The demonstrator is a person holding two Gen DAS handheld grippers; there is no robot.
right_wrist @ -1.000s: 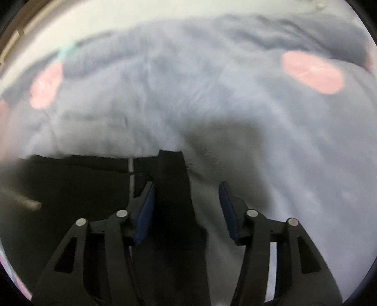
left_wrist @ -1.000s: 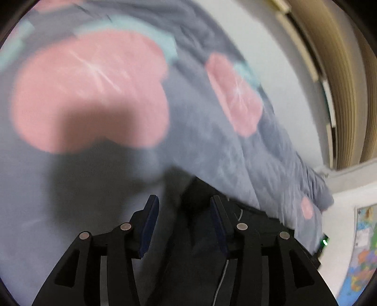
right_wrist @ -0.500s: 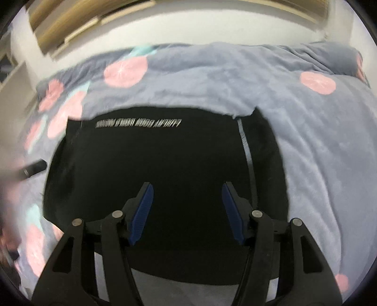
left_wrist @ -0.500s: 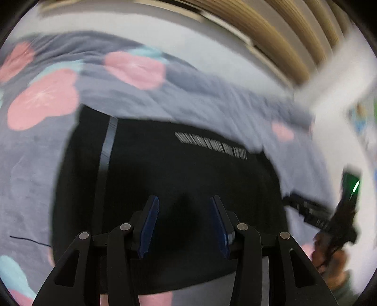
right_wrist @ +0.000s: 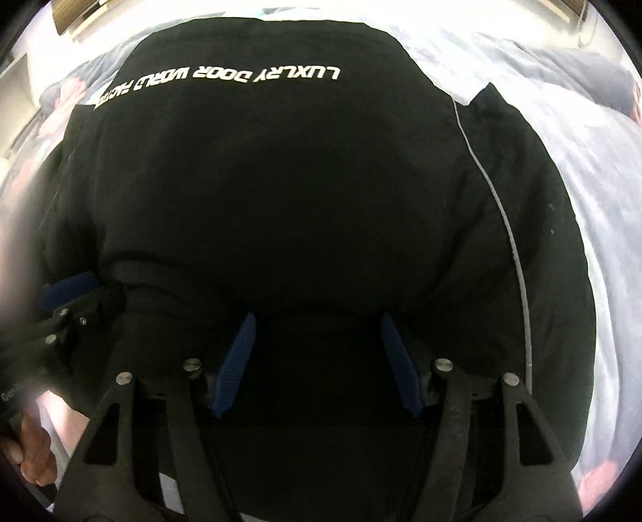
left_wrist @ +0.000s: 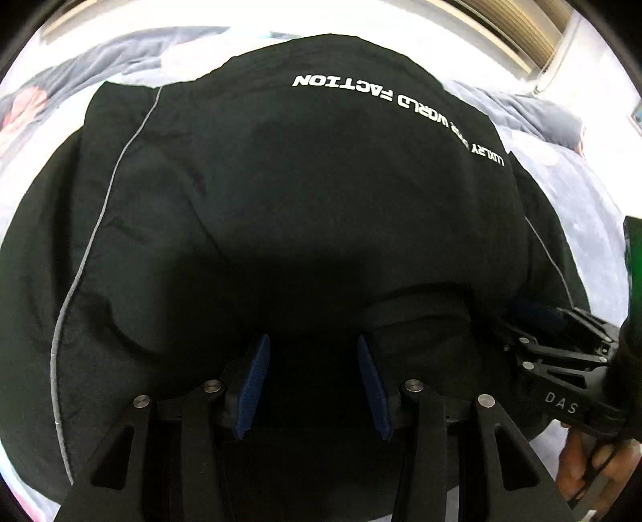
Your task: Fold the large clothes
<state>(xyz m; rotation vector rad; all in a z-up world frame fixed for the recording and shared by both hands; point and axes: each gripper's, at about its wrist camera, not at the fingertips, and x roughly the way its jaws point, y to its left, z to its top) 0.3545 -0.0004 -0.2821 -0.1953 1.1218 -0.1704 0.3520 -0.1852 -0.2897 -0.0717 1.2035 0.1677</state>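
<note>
Background: bedding, wall, slats

Grey-blue blanket (left_wrist: pixel 578 192) with pink round prints covers the surface, showing at all edges in both wrist views, rumpled into a ridge top right (right_wrist: pixel 561 60); pink patch (right_wrist: pixel 602 478) bottom right in right view, another (left_wrist: pixel 24 108) at left edge in left view; white wall (left_wrist: pixel 361 16) along the top; tan wooden slats (left_wrist: pixel 513 36) top right, also a strip top left (right_wrist: pixel 76 20) in right view
</note>
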